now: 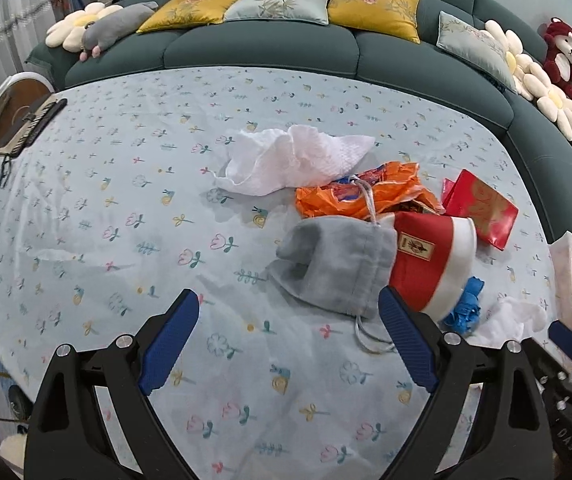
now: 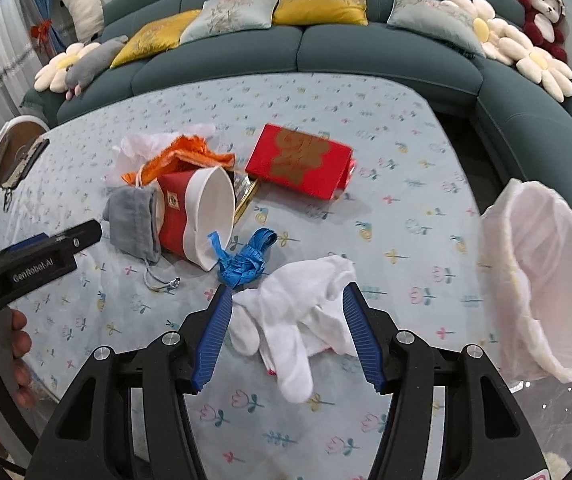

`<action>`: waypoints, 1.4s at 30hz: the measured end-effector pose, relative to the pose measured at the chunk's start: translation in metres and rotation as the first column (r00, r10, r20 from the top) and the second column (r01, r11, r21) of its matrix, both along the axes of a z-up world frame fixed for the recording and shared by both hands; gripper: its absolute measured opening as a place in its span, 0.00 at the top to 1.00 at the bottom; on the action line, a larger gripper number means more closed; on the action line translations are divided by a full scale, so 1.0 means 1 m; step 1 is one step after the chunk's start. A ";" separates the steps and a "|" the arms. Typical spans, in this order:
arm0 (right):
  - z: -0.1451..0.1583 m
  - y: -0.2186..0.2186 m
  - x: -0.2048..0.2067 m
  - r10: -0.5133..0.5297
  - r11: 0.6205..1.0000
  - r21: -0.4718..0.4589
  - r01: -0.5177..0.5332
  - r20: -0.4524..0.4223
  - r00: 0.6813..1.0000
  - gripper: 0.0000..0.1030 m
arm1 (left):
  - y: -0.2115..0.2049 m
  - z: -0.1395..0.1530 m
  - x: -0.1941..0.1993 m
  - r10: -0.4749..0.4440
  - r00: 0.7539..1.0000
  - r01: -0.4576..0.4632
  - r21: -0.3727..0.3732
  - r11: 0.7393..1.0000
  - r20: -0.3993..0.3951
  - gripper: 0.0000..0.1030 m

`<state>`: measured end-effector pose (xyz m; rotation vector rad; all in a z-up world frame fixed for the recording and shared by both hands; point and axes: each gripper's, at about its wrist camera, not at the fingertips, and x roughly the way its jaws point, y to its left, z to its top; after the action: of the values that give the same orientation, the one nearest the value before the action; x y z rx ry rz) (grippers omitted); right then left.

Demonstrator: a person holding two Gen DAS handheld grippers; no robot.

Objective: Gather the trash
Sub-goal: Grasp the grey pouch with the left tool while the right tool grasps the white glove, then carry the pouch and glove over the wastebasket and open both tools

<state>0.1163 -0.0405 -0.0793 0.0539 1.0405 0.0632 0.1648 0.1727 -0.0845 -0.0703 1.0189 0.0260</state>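
Trash lies on the flowered tablecloth (image 1: 125, 200). My right gripper (image 2: 288, 304) is open, its jaws on either side of a white glove (image 2: 286, 320); whether they touch it I cannot tell. Beyond it lie a blue ribbon (image 2: 245, 258), a tipped red-and-white paper cup (image 2: 201, 216), a grey drawstring pouch (image 2: 133, 220), an orange wrapper (image 2: 181, 156) and a red envelope (image 2: 298, 162). My left gripper (image 1: 288, 312) is open and empty, just short of the grey pouch (image 1: 338, 268) and the cup (image 1: 430, 260). A white tissue (image 1: 290, 160) lies behind.
A white-lined waste bin (image 2: 546, 276) stands at the table's right edge. A teal sofa (image 1: 265, 44) with cushions and plush toys curves behind the table. A dark notebook (image 1: 33, 124) lies at the far left edge.
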 end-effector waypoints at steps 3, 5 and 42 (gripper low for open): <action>-0.012 0.004 0.006 0.001 1.000 0.001 -0.001 -0.025 1.000 0.46 | 0.000 -0.007 0.010 -0.016 1.000 0.016 -0.002 1.000 -0.010 0.16; -0.020 0.006 0.011 0.003 1.000 -0.001 -0.003 -0.043 0.999 0.46 | -0.001 -0.012 0.017 -0.027 0.999 0.027 -0.005 1.000 -0.022 0.16; 0.053 -0.039 -0.028 -0.050 0.995 0.096 0.039 0.112 0.992 0.91 | -0.063 0.059 -0.048 -0.223 0.970 0.233 -0.116 0.966 0.092 0.99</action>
<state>0.0883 -0.0796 -0.0259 0.1573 0.9209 0.0735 0.1163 0.1097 -0.0251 -0.0681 0.9440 -0.2499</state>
